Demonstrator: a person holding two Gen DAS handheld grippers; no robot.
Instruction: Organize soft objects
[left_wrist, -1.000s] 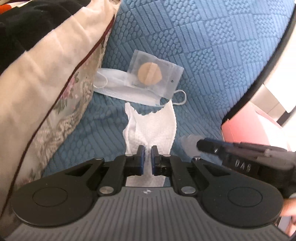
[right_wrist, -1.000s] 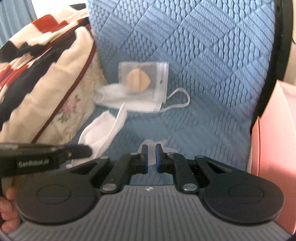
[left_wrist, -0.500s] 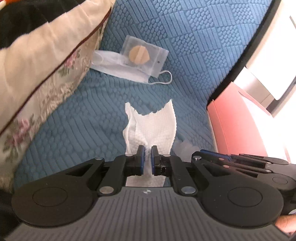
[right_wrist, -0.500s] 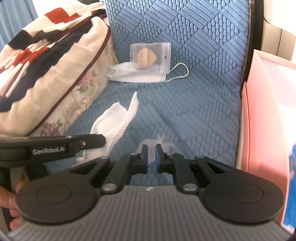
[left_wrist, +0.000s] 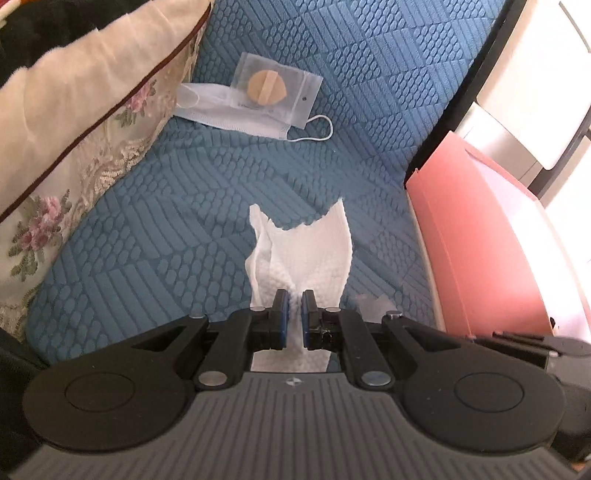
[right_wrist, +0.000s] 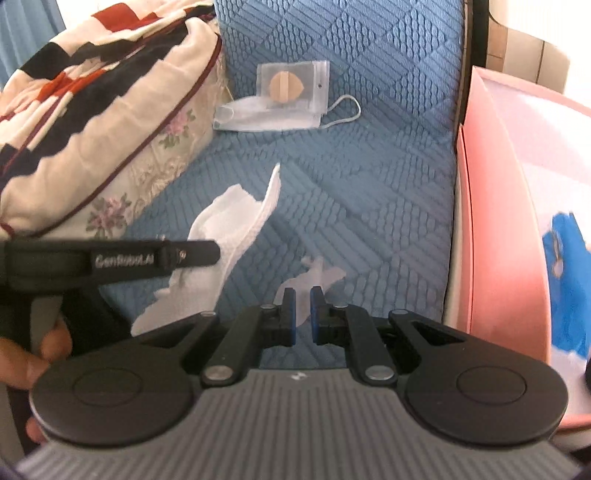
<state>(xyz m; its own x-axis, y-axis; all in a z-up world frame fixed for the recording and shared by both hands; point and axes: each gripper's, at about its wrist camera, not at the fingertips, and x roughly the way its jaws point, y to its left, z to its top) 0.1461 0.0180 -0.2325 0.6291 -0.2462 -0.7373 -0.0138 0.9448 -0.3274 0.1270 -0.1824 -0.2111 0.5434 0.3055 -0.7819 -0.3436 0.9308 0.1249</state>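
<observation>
My left gripper (left_wrist: 294, 295) is shut on a white paper towel (left_wrist: 306, 245) and holds it above the blue quilted sofa seat (left_wrist: 184, 206). The towel also shows in the right wrist view (right_wrist: 229, 221), hanging from the left gripper. My right gripper (right_wrist: 301, 295) is shut on a small clear plastic scrap (right_wrist: 314, 277). A face mask (left_wrist: 229, 114) lies at the back of the seat with a clear bag holding a tan pad (left_wrist: 273, 90) on top of it; both also show in the right wrist view (right_wrist: 266, 118).
A floral cushion (left_wrist: 74, 122) with a patterned blanket (right_wrist: 74, 74) on it fills the left. A pink bin (left_wrist: 491, 236) stands by the seat's right edge, also in the right wrist view (right_wrist: 495, 221), with something blue (right_wrist: 569, 280) inside.
Both grippers have drawn back from the mask and bag, still shut on their items. The pink bin has come further into both views.
</observation>
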